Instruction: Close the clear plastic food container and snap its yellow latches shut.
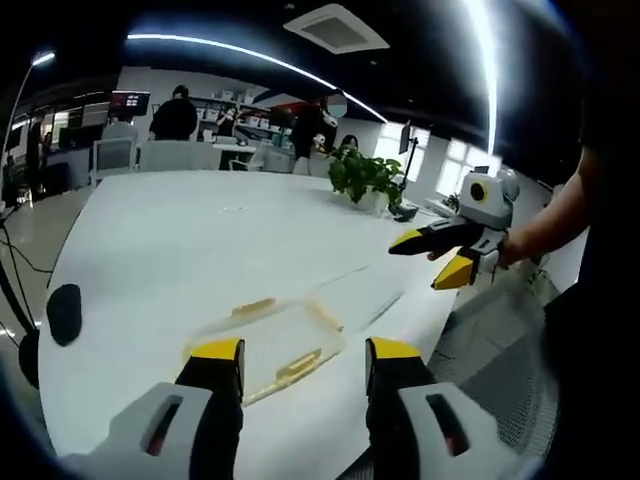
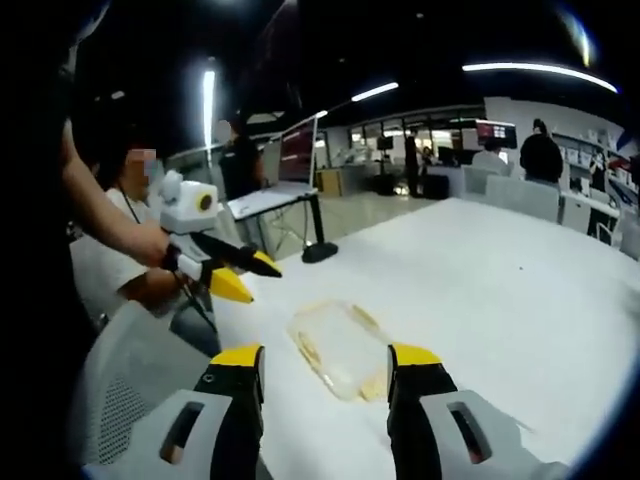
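Note:
A clear plastic food container (image 1: 275, 338) with yellow latches lies flat on the white table (image 1: 200, 240), near its front edge. In the right gripper view the container (image 2: 338, 347) lies just beyond my jaws. My left gripper (image 1: 303, 352) is open, hovering just short of the container with nothing between its jaws. My right gripper (image 2: 326, 358) is open too and holds nothing. The right gripper (image 1: 445, 260) also shows in the left gripper view, held in the air to the right of the table. The left gripper (image 2: 245, 277) appears in the right gripper view at the left.
A potted green plant (image 1: 365, 177) stands at the table's far right. A black object (image 1: 64, 312) lies at the left edge. A grey mesh chair (image 1: 505, 345) sits beside the table's right. People and desks fill the room behind. A monitor (image 2: 298, 150) stands on a side desk.

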A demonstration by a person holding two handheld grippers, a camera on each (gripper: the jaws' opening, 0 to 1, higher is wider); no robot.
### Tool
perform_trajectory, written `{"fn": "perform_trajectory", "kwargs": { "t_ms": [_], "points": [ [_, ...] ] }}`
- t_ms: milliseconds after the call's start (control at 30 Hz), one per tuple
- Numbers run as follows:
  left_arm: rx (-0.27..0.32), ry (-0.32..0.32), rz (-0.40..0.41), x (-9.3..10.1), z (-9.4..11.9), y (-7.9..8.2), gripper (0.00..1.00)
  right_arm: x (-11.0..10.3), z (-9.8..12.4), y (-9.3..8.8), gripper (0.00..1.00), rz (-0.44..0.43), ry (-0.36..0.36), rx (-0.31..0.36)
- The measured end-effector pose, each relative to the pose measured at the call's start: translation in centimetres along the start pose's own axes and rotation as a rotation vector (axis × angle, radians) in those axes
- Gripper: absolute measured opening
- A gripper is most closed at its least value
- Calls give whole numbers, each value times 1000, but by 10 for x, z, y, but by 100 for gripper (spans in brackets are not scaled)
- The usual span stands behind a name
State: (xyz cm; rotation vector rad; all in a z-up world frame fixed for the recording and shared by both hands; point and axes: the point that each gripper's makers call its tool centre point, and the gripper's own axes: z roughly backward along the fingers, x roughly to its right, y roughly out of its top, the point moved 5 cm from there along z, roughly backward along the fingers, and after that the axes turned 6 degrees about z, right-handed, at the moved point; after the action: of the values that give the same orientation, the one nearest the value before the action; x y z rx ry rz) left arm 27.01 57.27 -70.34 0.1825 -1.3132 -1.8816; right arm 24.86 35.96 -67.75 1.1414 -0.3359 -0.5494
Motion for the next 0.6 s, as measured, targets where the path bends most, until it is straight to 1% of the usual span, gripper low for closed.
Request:
{"fn": "perform_trajectory", "kwargs": {
  "t_ms": [200, 300, 400, 467, 600],
  "points": [
    [-25, 17, -19, -13, 2, 2, 48, 3, -5, -3, 48, 10, 10, -26],
    [-45, 15, -23, -16, 2, 2, 47, 4, -7, -6, 48, 15, 16, -41],
    [-67, 4, -53, -18, 0, 1, 47, 6, -10, -8, 48, 16, 16, -56],
    [-76, -1, -56, -20, -1, 2, 48, 7, -12, -9, 48, 19, 18, -60],
    [-89, -7, -55, -22, -3, 2, 48, 9, -16, -11, 48, 30, 28, -93]
  ]
}}
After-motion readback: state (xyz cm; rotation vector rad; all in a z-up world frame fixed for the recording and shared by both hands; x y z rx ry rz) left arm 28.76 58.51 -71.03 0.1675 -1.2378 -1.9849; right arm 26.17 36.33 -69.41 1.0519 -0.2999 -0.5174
